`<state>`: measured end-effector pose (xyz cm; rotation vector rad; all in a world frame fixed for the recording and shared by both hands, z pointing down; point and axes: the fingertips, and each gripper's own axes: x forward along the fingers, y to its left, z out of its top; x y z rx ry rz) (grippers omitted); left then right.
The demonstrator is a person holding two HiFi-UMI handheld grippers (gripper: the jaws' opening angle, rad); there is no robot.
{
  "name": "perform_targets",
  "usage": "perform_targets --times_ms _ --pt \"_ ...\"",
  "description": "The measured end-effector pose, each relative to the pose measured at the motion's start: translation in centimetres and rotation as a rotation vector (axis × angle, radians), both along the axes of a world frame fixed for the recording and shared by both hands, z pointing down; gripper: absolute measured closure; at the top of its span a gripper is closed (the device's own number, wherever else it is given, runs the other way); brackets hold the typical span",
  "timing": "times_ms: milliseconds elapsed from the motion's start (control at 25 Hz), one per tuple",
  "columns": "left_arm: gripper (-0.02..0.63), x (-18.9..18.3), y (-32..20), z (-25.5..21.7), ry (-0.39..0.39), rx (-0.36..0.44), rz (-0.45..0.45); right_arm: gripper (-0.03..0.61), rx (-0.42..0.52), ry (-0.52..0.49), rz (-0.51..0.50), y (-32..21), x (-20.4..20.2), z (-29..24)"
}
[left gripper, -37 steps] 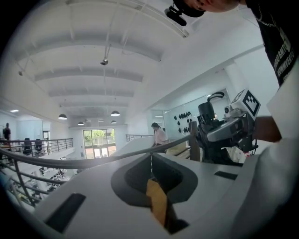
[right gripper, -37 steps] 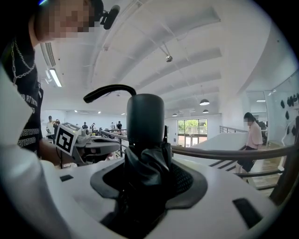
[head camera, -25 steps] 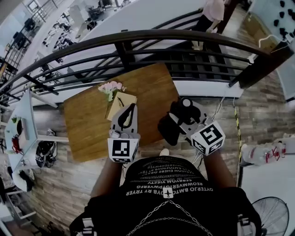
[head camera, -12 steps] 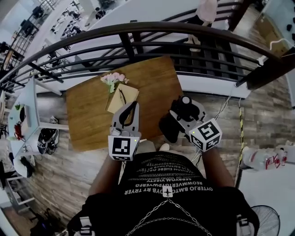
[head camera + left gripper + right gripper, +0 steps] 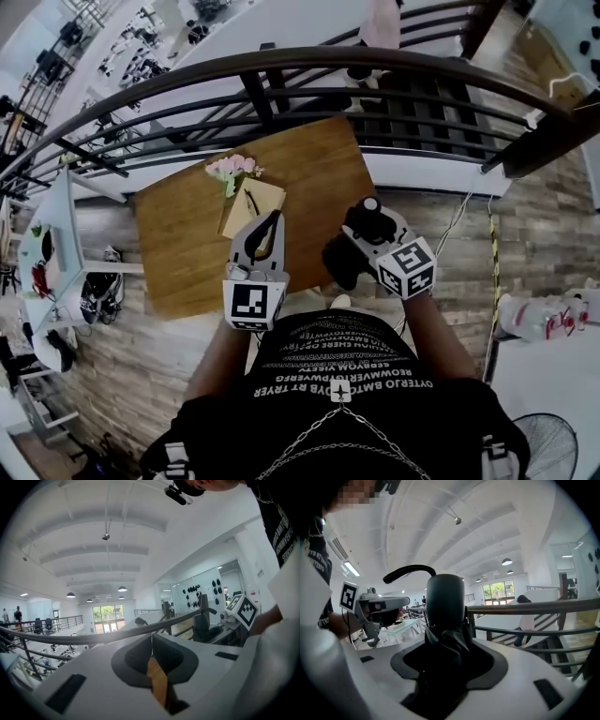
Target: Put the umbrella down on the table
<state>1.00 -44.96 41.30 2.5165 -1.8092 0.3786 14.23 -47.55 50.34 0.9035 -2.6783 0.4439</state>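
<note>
Step in hand: carrying; the black folded fabric umbrella [image 5: 445, 602] is not yet set down, as I judge it.
Umbrella's place: held upright over the near right corner of the brown wooden table [image 5: 319, 169], clear of the top.
Right gripper [image 5: 361, 234]: jaws wide and clamped on the umbrella, its rounded dark end standing up between them.
Left gripper [image 5: 267, 225]: jaws together, nothing between them; it hangs over the table's near edge.
Next move calls for: lowering the umbrella onto bare wood toward the right edge, laying it flat, then parting the jaws.
Containers: no open one is visible.
Tan flat rectangular thing [image 5: 251, 202]: near the table's middle, a dark pen-like stick on it; box or book, I cannot tell.
Bunch of pink flowers [image 5: 232, 169]: just beyond it toward the far edge; no vase can be made out.
</note>
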Motion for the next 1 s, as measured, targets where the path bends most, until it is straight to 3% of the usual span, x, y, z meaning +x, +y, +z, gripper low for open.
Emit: perform_targets --times_ms 600,1000 --pt "0.583 -5.2 -6.6 0.4 0.018 -0.01 0.002 0.334 -0.134 0.121 -0.045 -2.9 -6.4 10.2" --pt "0.583 -7.9 -9.3 2.3 0.037 -0.045 0.005 0.334 -0.242 0.167 -0.021 -5.2 -7.9 16.1"
